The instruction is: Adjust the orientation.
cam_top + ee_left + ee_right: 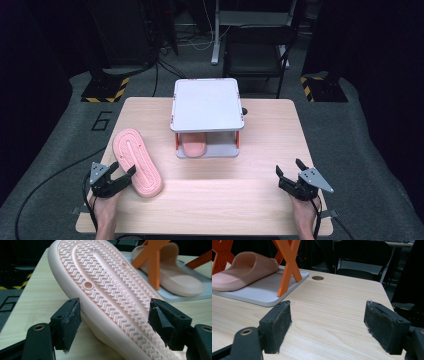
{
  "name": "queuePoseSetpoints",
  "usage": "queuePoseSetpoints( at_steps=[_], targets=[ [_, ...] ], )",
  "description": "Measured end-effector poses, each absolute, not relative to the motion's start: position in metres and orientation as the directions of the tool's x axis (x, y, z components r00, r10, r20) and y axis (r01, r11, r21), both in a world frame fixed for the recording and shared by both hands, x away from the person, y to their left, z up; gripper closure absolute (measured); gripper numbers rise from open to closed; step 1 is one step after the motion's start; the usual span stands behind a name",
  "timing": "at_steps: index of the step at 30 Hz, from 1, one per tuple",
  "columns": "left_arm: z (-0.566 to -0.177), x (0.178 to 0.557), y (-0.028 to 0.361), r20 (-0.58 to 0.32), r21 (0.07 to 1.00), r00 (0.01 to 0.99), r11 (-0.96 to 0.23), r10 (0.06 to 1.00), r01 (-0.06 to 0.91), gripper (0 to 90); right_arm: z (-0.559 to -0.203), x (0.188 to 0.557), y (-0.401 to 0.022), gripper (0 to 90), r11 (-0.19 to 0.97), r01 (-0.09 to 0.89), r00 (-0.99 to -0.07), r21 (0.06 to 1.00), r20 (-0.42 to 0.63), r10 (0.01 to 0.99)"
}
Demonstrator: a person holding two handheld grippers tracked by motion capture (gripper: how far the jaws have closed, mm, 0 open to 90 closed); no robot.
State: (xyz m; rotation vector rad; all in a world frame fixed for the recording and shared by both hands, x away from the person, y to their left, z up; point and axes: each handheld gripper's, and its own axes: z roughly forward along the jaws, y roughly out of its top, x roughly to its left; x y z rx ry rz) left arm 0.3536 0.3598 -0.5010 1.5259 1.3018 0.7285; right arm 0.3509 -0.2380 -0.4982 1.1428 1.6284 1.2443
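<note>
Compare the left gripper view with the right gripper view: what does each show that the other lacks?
Left gripper view: the upturned pink slipper, ribbed sole facing up, lying between the left gripper's open jaws, pads beside its edges.

Right gripper view: bare table between the right gripper's open jaws, a round hole in the tabletop, and a chair behind.

Both: the second slipper on the grey rack base, among orange X-shaped legs.

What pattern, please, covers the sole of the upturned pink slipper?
A zigzag herringbone tread on the pink rubber slipper, clearest in the left gripper view.

Black chair [257,52] — cables [197,42] (floor)
</note>
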Motion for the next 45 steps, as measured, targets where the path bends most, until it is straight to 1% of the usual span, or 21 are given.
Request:
queuePoseSetpoints(
  at_steps=[4,7,10,14,19,24,34,36,38,40,41,43,45],
  targets=[
    [-0.499,0.356,0.354,-0.134,0.932,0.267,0.030,0.954,0.360,25.7,-0.499,0.351,-0.238,21.6,0.126,0.198,-0.307,0.972,-0.060,0.950],
    [-0.497,0.359,0.346,-0.133,0.939,0.309,0.020,0.942,0.343,25.7,-0.499,0.352,-0.236,21.6,0.129,0.202,-0.302,0.971,-0.064,0.951],
    [-0.498,0.364,0.336,-0.129,0.934,0.357,-0.008,0.925,0.358,25.8,-0.499,0.352,-0.236,21.7,0.132,0.202,-0.305,0.971,-0.066,0.950],
    [-0.499,0.367,0.324,-0.078,0.937,0.371,-0.060,0.926,0.346,25.0,-0.499,0.352,-0.237,21.7,0.134,0.205,-0.306,0.970,-0.067,0.950],
    [-0.497,0.366,0.317,-0.087,0.937,0.391,-0.058,0.916,0.344,24.7,-0.499,0.352,-0.237,21.8,0.135,0.207,-0.305,0.969,-0.067,0.950],
    [-0.497,0.366,0.312,-0.100,0.933,0.384,-0.048,0.918,0.358,24.5,-0.500,0.352,-0.237,21.9,0.137,0.215,-0.306,0.967,-0.066,0.950],
    [-0.497,0.364,0.285,-0.072,0.914,0.421,-0.109,0.904,0.390,24.3,-0.499,0.352,-0.237,22.3,0.142,0.211,-0.308,0.967,-0.072,0.949],
    [-0.498,0.363,0.274,-0.040,0.903,0.433,-0.152,0.901,0.401,24.3,-0.499,0.352,-0.237,22.4,0.141,0.212,-0.307,0.967,-0.071,0.949],
    [-0.501,0.363,0.268,-0.002,0.889,0.418,-0.189,0.909,0.417,25.0,-0.499,0.352,-0.238,22.4,0.140,0.215,-0.309,0.966,-0.069,0.949],
    [-0.503,0.363,0.267,0.013,0.881,0.418,-0.208,0.908,0.424,26.7,-0.499,0.352,-0.238,22.5,0.144,0.215,-0.309,0.966,-0.073,0.948],
    [-0.504,0.363,0.267,0.008,0.884,0.408,-0.197,0.913,0.423,27.1,-0.498,0.351,-0.238,22.5,0.148,0.216,-0.307,0.965,-0.077,0.949],
    [-0.505,0.362,0.270,0.012,0.890,0.392,-0.189,0.920,0.416,34.5,-0.498,0.351,-0.238,22.6,0.144,0.213,-0.308,0.966,-0.074,0.948],
    [-0.504,0.362,0.277,0.014,0.892,0.368,-0.178,0.930,0.416,39.9,-0.499,0.352,-0.238,22.7,0.146,0.214,-0.310,0.966,-0.074,0.948]
  ],
)
